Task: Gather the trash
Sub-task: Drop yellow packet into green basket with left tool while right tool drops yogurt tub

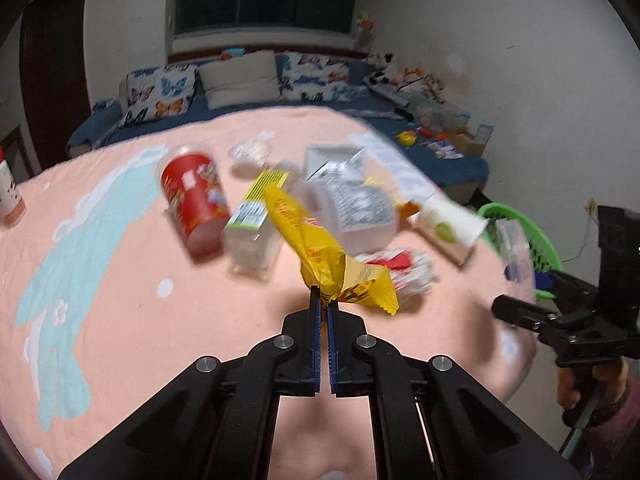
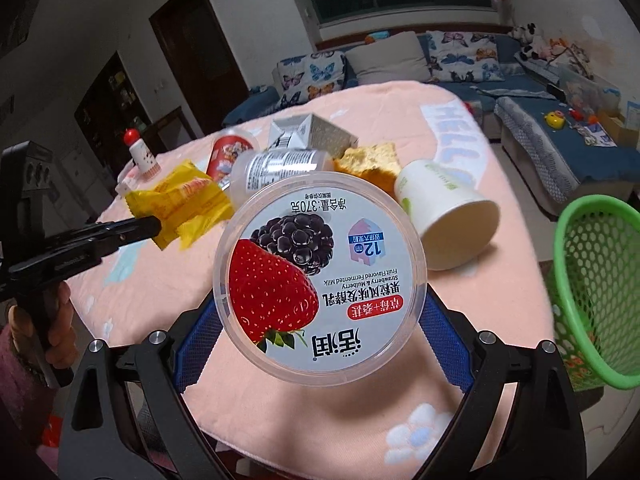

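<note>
Both grippers are loaded. The left gripper (image 1: 325, 300) has its fingers pinched tight on the crimped end of a yellow snack wrapper (image 1: 316, 248), so the limp packet hangs from one corner clear of the tabletop (image 1: 120, 280); an edge pinch suits thin film that offers no body to clamp. The right gripper (image 2: 320, 320) has its fingers spread wide against opposite sides of a round yogurt tub (image 2: 320, 276), printed strawberry lid towards the camera; a rigid round tub is best held across its width in this way.

The green mesh basket (image 2: 596, 292) stands just off the tabletop's right edge (presumably the bin for the trash), nearer the right gripper than the left.

Uncollected on the pink cloth:
- a red snack can (image 1: 196, 204), lying down
- a clear bottle with a yellow-green label (image 1: 252, 220)
- a white plastic jar (image 2: 280, 172) on its side
- a grey carton (image 2: 308, 132)
- a piece of sponge cake (image 2: 370, 164)
- a tipped paper cup (image 2: 448, 220)

The paper cup lies between the held tub and the basket and may obstruct a low carry. The left gripper's route to the basket would cross the right gripper's, so crowding is a risk. A small red-capped bottle (image 2: 142, 156) stands upright at the far left edge.
</note>
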Demonstrator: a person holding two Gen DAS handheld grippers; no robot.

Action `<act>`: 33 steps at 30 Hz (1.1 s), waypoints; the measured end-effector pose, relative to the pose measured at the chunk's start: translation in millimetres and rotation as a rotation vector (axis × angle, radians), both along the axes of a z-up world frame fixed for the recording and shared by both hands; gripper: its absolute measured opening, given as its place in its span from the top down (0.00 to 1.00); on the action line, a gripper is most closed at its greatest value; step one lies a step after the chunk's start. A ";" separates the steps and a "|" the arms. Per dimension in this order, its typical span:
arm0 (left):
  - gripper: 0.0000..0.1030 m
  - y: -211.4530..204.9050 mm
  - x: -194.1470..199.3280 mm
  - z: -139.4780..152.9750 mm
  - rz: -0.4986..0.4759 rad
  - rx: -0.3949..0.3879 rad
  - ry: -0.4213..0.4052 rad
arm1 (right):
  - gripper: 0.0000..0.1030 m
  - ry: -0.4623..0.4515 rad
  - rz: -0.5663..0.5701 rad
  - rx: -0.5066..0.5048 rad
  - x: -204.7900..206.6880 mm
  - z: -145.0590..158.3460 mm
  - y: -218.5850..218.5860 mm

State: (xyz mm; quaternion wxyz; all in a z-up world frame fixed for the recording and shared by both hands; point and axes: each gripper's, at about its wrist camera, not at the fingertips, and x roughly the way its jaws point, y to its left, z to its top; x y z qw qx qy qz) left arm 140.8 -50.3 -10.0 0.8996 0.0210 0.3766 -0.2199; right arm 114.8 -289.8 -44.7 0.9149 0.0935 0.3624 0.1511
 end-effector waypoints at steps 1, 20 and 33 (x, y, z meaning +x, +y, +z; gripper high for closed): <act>0.97 -4.3 -2.4 6.1 -0.021 -0.020 -0.002 | 0.12 -0.007 -0.009 0.003 -3.7 2.7 -3.8; 0.97 -188.3 35.6 41.6 -0.396 -0.120 0.008 | 0.12 -0.054 -0.278 -0.037 -63.7 24.1 -112.1; 0.79 -331.6 49.7 -8.8 -0.560 -0.044 0.142 | 0.12 -0.002 -0.535 -0.074 -91.7 7.3 -228.1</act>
